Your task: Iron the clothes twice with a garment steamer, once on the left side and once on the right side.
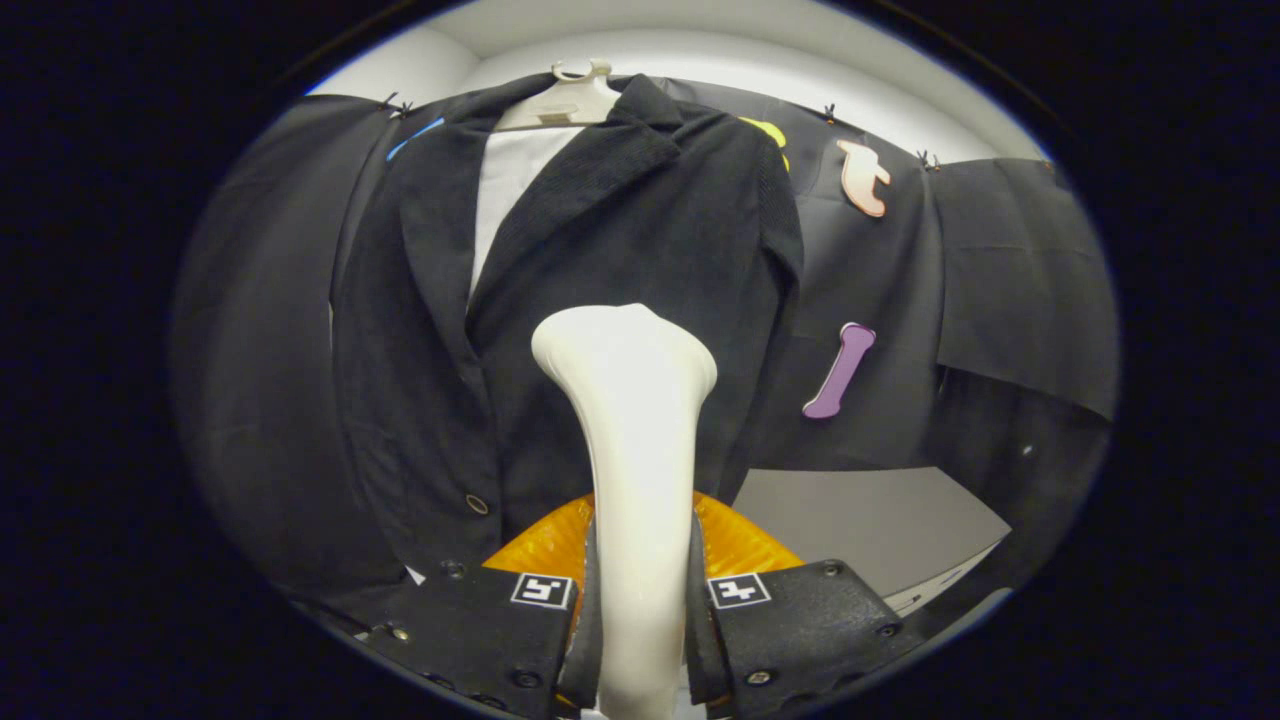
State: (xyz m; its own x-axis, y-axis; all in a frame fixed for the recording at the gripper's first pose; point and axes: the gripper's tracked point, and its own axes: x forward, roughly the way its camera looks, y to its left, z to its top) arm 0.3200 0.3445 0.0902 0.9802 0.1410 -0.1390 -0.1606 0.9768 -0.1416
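A dark corduroy jacket [620, 260] hangs on a pale hanger [565, 100] against the booth's cloth wall, with a white lining [510, 190] showing at its open collar. My gripper [640, 610] is shut on the white handle of the garment steamer [630, 440]. Both fingers press on the handle's sides. The steamer's wide head [622, 345] points at the jacket, on the panel right of the lapel opening, about mid-height. Whether the head touches the fabric I cannot tell. A button [477, 504] sits on the jacket's lower left panel.
A grey table top [870, 520] lies low to the right of the jacket. Black cloth [1000, 270] drapes the wall on both sides. An orange part [545, 545] shows behind my fingers, beside the steamer handle.
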